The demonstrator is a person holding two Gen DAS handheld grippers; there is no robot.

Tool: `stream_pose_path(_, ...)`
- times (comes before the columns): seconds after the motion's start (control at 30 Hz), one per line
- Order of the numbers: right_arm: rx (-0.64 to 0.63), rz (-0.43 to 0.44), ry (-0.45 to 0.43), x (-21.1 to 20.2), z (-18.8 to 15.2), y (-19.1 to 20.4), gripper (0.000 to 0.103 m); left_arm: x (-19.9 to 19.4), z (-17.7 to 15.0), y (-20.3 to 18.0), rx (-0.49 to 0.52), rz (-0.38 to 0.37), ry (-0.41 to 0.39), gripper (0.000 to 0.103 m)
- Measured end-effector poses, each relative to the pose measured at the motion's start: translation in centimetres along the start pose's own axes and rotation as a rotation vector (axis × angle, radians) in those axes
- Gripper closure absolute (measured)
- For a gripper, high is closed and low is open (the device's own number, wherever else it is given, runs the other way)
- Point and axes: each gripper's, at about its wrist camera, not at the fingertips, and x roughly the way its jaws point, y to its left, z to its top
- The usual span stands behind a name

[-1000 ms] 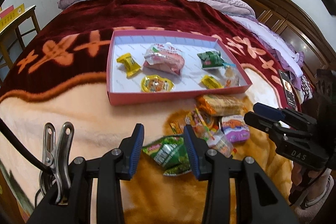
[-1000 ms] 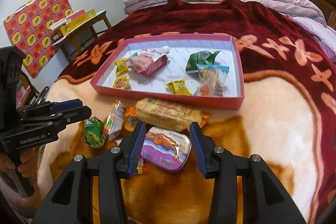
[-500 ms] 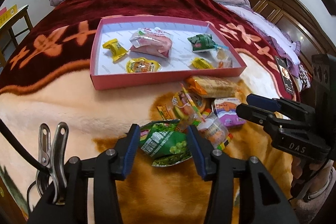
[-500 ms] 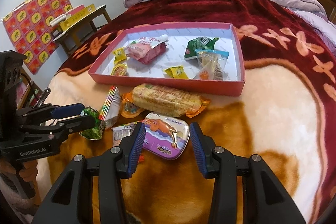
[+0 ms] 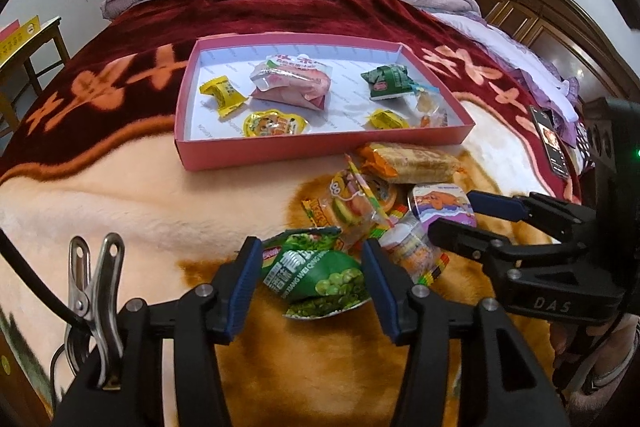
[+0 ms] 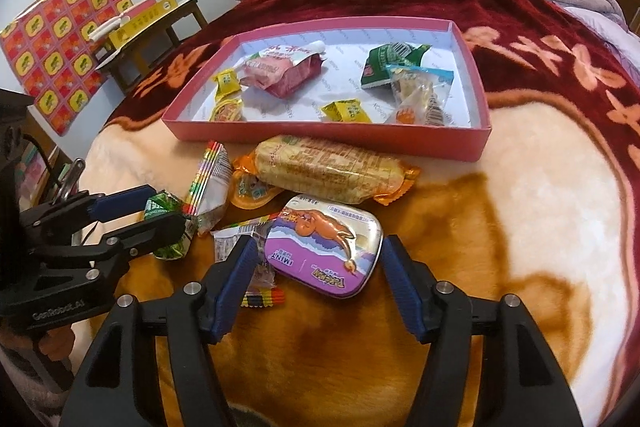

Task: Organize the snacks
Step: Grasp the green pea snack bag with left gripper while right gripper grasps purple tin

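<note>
Both grippers have come down and forward over the last second, so each now frames a snack between wide-spread fingers; the left gripper brackets the crinkly green foil packet of peas, and the right gripper brackets the flat purple mint tin with the orange cartoon creature; neither has hold of anything yet, since gaps show on both sides of each item.

Largest in the scene is the plush maroon-and-cream blanket; its soft pile could let a finger dig in and drag fabric up with the snack. Far of the loose pile sits the shallow pink cardboard tray with a white floor, already holding several wrapped sweets and packets; its near wall could catch a snack carried too low, and a knock might slide the light tray.

Just near the tray lies the long orange-ended cracker pack, touching the tin's far edge; closing carelessly could nudge it. The tin looks smooth and rounded, so a shallow pinch may squirt it out; the small clear-wrapped rainbow-edged candy pack beside the right gripper's left finger could get pinched along. The pea packet is puffy and may slip or crumple; the two grippers are near each other and could collide.
</note>
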Motion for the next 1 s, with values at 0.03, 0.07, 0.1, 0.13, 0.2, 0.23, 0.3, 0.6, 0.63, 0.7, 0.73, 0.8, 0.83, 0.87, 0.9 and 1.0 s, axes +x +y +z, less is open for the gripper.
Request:
stream_pose_path(0.03,0.001,-0.003,-0.003,0.1,0.0,0.0,0.033,-0.1,0.0,0.0,0.001,0.003,-0.003,0.049)
stream_pose_path(0.07,0.004,-0.004,-0.004,0.1,0.0,0.0,0.033,-0.1,-0.1,0.0,0.001,0.006,-0.007,0.047)
stream_pose_path(0.1,0.012,-0.004,-0.005,0.2,0.0,-0.1,0.033,-0.1,-0.2,0.0,-0.003,0.011,-0.01,0.047)
stream_pose_path(0.13,0.018,-0.003,-0.006,0.3,0.1,-0.1,0.033,-0.1,-0.2,0.1,-0.011,0.011,-0.013,0.047)
stream_pose_path(0.2,0.036,0.0,-0.007,0.5,0.1,-0.3,0.033,-0.3,-0.3,0.3,-0.036,0.011,-0.015,0.047)
stream_pose_path(0.23,0.042,0.001,-0.007,0.5,0.1,-0.4,0.033,-0.4,-0.3,0.3,-0.041,0.013,-0.018,0.047)
stream_pose_path(0.3,0.051,0.004,-0.01,0.6,0.1,-0.4,0.033,-0.6,-0.4,0.3,-0.041,0.021,-0.024,0.047)
stream_pose_path(0.6,0.086,0.011,-0.017,0.9,0.0,-0.6,0.033,0.3,-0.6,-0.1,-0.03,0.041,-0.027,0.042)
stream_pose_path(0.63,0.085,0.011,-0.017,0.9,0.0,-0.6,0.033,0.3,-0.6,-0.1,-0.03,0.043,-0.03,0.042)
stream_pose_path(0.7,0.086,0.01,-0.018,0.9,0.0,-0.6,0.033,0.3,-0.6,-0.1,-0.03,0.043,-0.033,0.042)
stream_pose_path(0.73,0.089,0.009,-0.018,0.8,0.0,-0.6,0.034,0.3,-0.6,-0.1,-0.029,0.042,-0.034,0.042)
stream_pose_path(0.8,0.093,-0.009,-0.017,0.8,0.0,-0.8,0.038,0.4,-0.7,0.0,-0.03,0.037,-0.037,0.042)
stream_pose_path(0.83,0.091,-0.018,-0.019,0.7,0.0,-0.9,0.039,0.5,-0.7,0.1,-0.033,0.035,-0.037,0.042)
stream_pose_path(0.87,0.092,-0.021,-0.02,0.7,-0.1,-0.9,0.039,0.5,-0.6,0.1,-0.036,0.034,-0.037,0.042)
stream_pose_path(0.9,0.097,-0.024,-0.019,0.6,-0.1,-1.0,0.039,0.6,-0.6,0.2,-0.039,0.033,-0.038,0.042)
stream_pose_path(1.0,0.102,-0.037,-0.017,0.5,-0.1,-1.1,0.039,0.5,-0.7,0.3,-0.054,0.033,-0.04,0.042)
